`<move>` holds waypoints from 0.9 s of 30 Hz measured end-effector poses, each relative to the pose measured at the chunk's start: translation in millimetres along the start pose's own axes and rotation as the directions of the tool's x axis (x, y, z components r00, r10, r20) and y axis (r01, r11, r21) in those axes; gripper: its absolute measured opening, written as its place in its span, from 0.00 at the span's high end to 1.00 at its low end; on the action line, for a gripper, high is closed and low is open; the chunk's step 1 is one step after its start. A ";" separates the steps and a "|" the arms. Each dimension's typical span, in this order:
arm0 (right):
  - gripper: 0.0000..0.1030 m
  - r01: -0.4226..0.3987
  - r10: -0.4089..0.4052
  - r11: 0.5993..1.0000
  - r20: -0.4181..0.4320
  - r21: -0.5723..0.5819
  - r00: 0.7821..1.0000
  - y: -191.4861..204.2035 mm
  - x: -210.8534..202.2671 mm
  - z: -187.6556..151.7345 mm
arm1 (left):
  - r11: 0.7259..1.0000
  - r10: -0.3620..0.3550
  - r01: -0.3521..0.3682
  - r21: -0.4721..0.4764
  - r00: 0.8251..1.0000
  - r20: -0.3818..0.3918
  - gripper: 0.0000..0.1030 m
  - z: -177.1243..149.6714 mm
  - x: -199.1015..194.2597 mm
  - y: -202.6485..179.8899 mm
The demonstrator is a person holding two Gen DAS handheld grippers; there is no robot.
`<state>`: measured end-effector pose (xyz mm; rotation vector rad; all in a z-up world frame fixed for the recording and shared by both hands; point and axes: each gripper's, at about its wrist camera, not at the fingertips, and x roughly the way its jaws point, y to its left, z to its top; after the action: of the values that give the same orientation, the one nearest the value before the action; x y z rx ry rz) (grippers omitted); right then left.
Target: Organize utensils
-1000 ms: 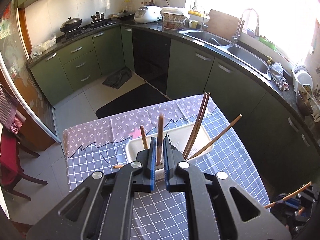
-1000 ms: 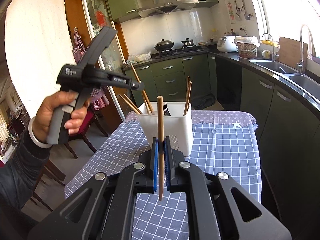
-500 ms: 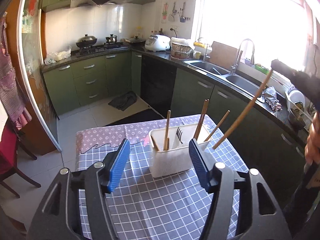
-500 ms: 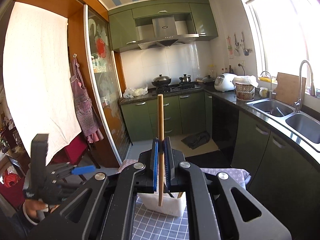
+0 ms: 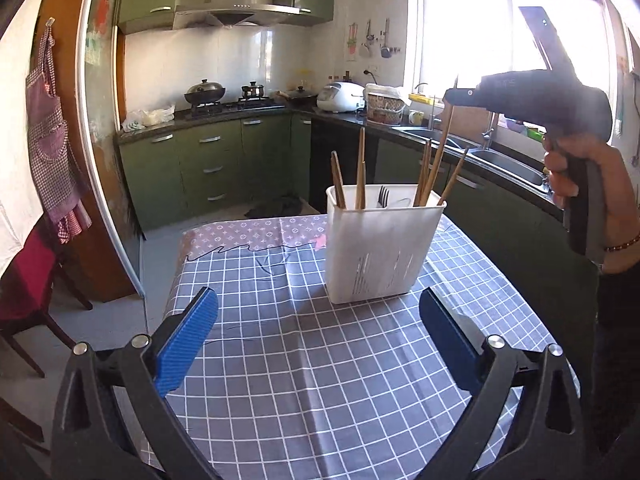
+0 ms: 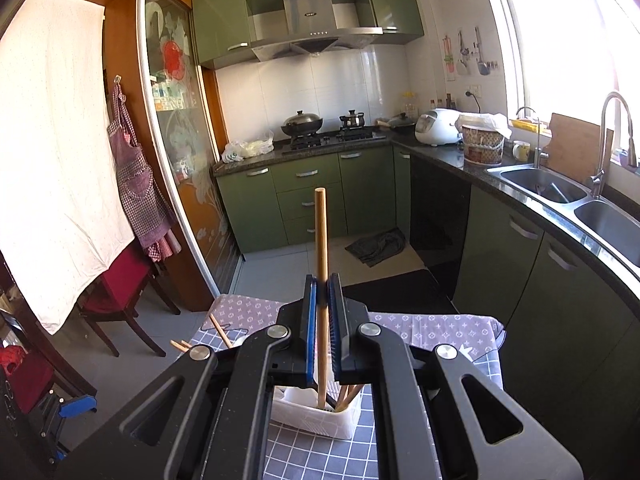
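Since the earlier frames, both hands had shifted: the left gripper (image 5: 318, 338) had let go of the chopstick it pinched over the holder and drawn back to the near side of the table, while the right gripper (image 6: 322, 330) had risen from table height to hang above the holder. The left jaws were opening, spread wide with nothing between them. The right jaws were pressed together on a long, round, light-brown wooden chopstick (image 6: 321, 236), pinched low on its length and held nearly upright.

That chopstick's lower tip hung just over the white rectangular plastic utensil holder (image 5: 382, 250), which stood on the blue-and-white checked tablecloth (image 5: 304, 380). Inside it, several more wooden chopsticks (image 5: 361, 168) leaned against the walls and a metal fork (image 5: 384, 196) showed its tines.

By the look of it the chopstick was light, stiff and smooth, so it would likely pivot or slip in a loose pinch; a hold nearer the middle, across the ribbed blue pads (image 6: 309, 332), seemed safest. The holder looked light and tall enough to tip if bumped from the side. Dropping the stick in would call for little more than easing the jaws once its tip was inside the rim, though whether it already was could not be told.
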<state>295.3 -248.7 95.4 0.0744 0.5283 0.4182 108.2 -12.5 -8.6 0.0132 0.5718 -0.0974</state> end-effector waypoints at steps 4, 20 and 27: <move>0.93 0.000 0.000 1.000 -0.063 -0.001 0.998 -2.2 27.3 -24.8 | 0.999 0.036 -0.036 -0.006 0.999 -0.010 0.07 -7.0 4.0 0.4; 0.68 0.015 -0.015 1.000 -0.006 -0.022 1.000 10.7 -42.4 -111.2 | 0.999 -0.017 0.015 -0.034 0.999 -0.035 0.07 -22.0 2.9 -7.8; 0.50 0.056 -0.056 0.998 -0.006 0.021 0.998 10.9 -90.4 -190.2 | 0.999 -0.014 0.013 -0.034 1.000 -0.024 0.07 -36.1 -14.2 -15.5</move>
<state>124.8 -282.6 -24.0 0.0786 0.5393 0.3583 75.3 -25.2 -31.0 -0.0220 0.5975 -0.1010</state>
